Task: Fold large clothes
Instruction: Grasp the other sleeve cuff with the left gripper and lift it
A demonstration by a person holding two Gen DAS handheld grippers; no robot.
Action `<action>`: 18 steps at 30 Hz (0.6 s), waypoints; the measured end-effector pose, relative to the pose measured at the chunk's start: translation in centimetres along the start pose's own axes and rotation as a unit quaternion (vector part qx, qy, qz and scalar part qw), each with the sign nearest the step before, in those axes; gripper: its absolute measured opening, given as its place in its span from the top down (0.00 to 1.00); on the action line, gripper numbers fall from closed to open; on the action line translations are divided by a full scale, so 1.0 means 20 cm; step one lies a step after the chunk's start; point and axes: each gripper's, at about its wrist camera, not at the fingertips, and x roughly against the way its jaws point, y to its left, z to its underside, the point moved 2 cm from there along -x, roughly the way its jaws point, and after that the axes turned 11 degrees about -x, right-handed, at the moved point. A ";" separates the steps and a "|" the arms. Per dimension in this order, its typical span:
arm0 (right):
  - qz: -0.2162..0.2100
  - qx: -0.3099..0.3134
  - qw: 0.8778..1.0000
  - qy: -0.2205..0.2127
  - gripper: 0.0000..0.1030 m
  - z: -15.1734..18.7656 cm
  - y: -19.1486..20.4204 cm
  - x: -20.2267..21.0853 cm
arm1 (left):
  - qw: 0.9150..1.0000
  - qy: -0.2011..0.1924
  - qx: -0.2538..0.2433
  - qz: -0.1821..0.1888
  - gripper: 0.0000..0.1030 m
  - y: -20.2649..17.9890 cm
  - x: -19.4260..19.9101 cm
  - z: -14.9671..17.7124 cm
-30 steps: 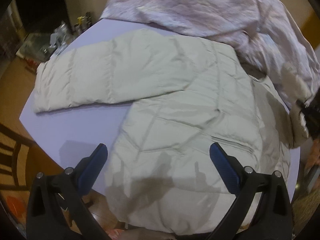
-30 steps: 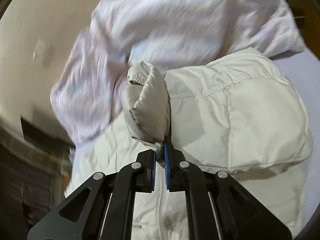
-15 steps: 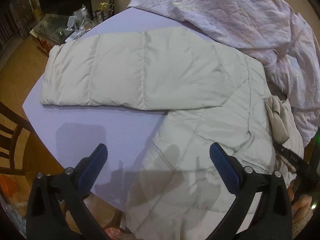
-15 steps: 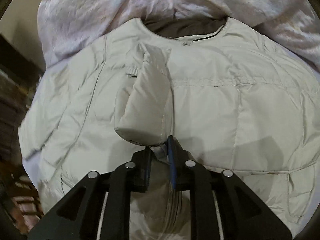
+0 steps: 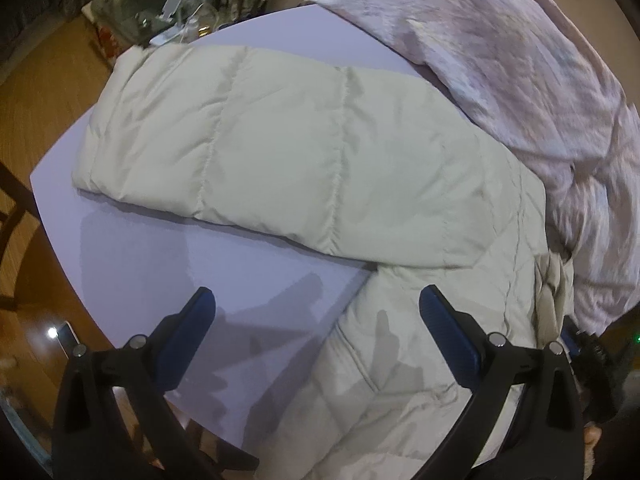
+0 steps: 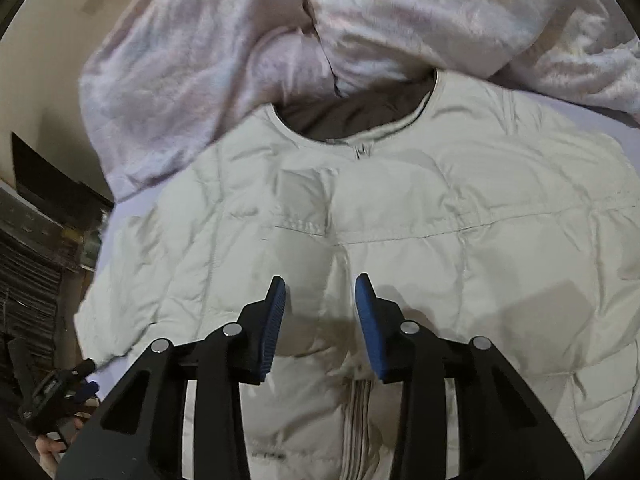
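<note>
My right gripper tilts steeply down, jaws opening, nothing pinched, over the puffy quilted cream jacket; left gripper gapes wide.

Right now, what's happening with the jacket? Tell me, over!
Left tool open, empty, over the table. Right tool opening, nothing gripped. Cream jacket flat, one sleeve spread out. Pink blanket crowding the collar.

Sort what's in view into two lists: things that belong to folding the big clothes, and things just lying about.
Belongs to the job:
- cream puffer jacket, spread on the table
- its outstretched sleeve
- sleeve folded over its chest
- left gripper, open
- right gripper, jaws opening, not pressing on the sleeve

Lying about:
- pinkish garment
- clutter beyond the table
- wooden chair
</note>
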 end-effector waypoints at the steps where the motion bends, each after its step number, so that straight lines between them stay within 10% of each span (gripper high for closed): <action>1: 0.007 0.010 1.000 0.013 0.62 0.02 0.02 -0.04 | 1.000 0.001 0.008 0.002 0.02 0.02 -0.01 0.00; 7: 0.106 0.114 0.987 0.037 0.61 0.14 0.16 -0.26 | 0.997 -0.012 0.072 0.003 0.02 0.16 -0.02 -0.02; 18: 0.093 0.105 0.990 0.032 0.61 0.12 0.14 -0.26 | 0.964 -0.063 0.255 0.037 0.20 0.53 -0.06 -0.05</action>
